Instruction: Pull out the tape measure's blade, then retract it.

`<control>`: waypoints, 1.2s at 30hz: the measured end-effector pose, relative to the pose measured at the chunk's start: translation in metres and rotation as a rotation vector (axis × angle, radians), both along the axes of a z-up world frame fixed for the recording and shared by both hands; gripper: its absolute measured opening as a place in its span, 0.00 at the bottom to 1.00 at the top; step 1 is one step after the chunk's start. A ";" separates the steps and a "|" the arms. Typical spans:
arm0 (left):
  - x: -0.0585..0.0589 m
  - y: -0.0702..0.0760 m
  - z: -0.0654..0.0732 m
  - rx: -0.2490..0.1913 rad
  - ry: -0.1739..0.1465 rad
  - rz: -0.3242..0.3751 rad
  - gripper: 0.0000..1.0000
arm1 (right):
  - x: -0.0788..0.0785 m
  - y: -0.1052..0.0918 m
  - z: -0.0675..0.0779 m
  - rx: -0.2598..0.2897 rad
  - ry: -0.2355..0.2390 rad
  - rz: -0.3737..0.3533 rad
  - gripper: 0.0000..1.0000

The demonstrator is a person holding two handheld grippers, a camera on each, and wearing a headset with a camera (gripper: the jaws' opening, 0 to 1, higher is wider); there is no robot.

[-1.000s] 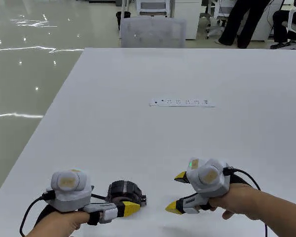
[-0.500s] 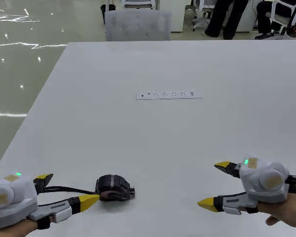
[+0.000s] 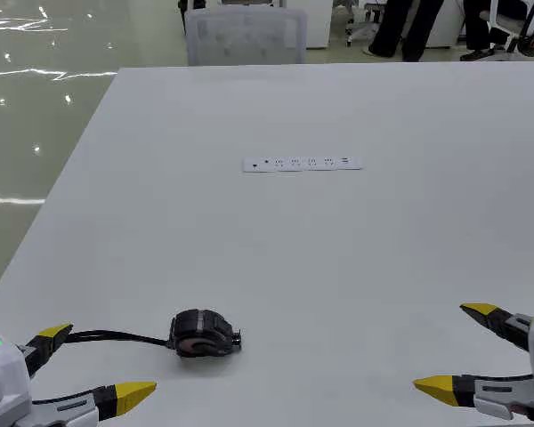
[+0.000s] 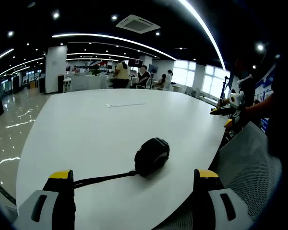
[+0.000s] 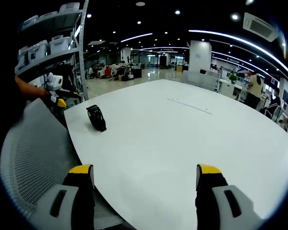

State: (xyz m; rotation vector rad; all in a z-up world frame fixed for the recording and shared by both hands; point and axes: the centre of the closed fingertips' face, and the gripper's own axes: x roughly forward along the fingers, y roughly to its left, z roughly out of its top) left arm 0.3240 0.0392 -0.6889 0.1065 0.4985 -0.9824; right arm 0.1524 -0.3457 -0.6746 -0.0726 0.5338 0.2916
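Note:
A black tape measure (image 3: 203,334) lies on the white table (image 3: 320,249) near its front edge, with a black strap (image 3: 116,338) trailing to its left. No blade shows outside the case. My left gripper (image 3: 96,363) is open at the bottom left, just short of the strap's end, touching nothing. In the left gripper view the tape measure (image 4: 152,155) lies ahead between the yellow-tipped fingers (image 4: 61,175). My right gripper (image 3: 463,349) is open at the bottom right, far from the case. The right gripper view has the tape measure (image 5: 96,117) at far left.
A white power strip (image 3: 302,164) lies in the middle of the table. A grey chair (image 3: 245,36) stands at the far edge, and people stand beyond it. A mesh chair seat (image 5: 33,163) sits close under the near table edge.
Both grippers have drawn back and apart, away from the tape measure. The left one had been close against the case and is now off it. The case lies where it was; the camera shifted.

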 end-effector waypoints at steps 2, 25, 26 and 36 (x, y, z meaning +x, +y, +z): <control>0.000 0.002 0.002 -0.020 0.008 0.014 1.00 | 0.001 -0.009 0.011 0.002 -0.043 -0.058 0.89; 0.008 -0.005 0.001 -0.005 0.017 0.029 1.00 | -0.024 -0.017 -0.018 -0.045 0.014 -0.112 0.92; 0.009 -0.005 0.001 -0.012 0.021 0.034 1.00 | -0.024 -0.018 -0.017 -0.040 0.010 -0.119 0.92; 0.006 -0.003 -0.001 0.010 0.027 0.029 1.00 | -0.026 -0.019 -0.019 -0.035 0.014 -0.131 0.92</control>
